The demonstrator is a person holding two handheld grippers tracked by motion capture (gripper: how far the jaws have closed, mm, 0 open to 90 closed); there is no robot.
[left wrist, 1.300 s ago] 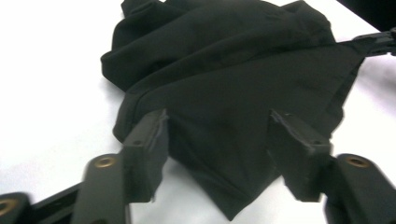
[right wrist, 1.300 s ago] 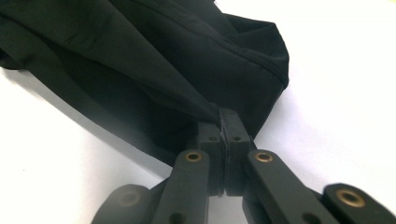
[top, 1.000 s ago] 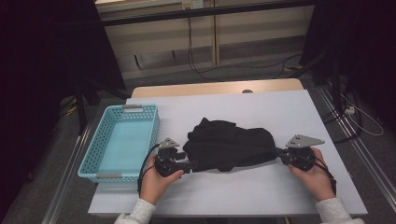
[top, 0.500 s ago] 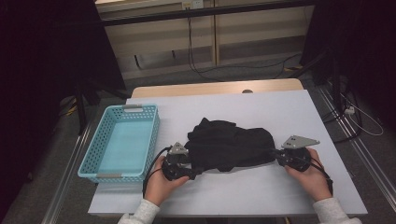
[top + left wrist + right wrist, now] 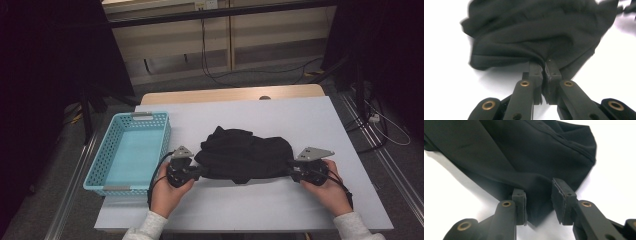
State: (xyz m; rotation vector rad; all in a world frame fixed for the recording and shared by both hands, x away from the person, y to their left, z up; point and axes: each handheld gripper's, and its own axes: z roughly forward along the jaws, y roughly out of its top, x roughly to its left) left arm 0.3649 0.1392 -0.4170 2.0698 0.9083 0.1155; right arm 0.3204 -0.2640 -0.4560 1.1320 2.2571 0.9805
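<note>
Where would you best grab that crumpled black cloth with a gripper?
At a thin outer edge, coming in low along the table from either end. The black cloth lies bunched in the middle, while its end folds taper flat. The left gripper already pinches one such fold.

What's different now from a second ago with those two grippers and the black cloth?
The left gripper has just closed its jaws and now pinches the left edge of the black cloth. The right gripper has just been opening; the cloth's right edge lies between its parted jaws, no longer pinched. The cloth's left side has been pushed slightly inward. The blue basket and white table stayed as they were.
</note>
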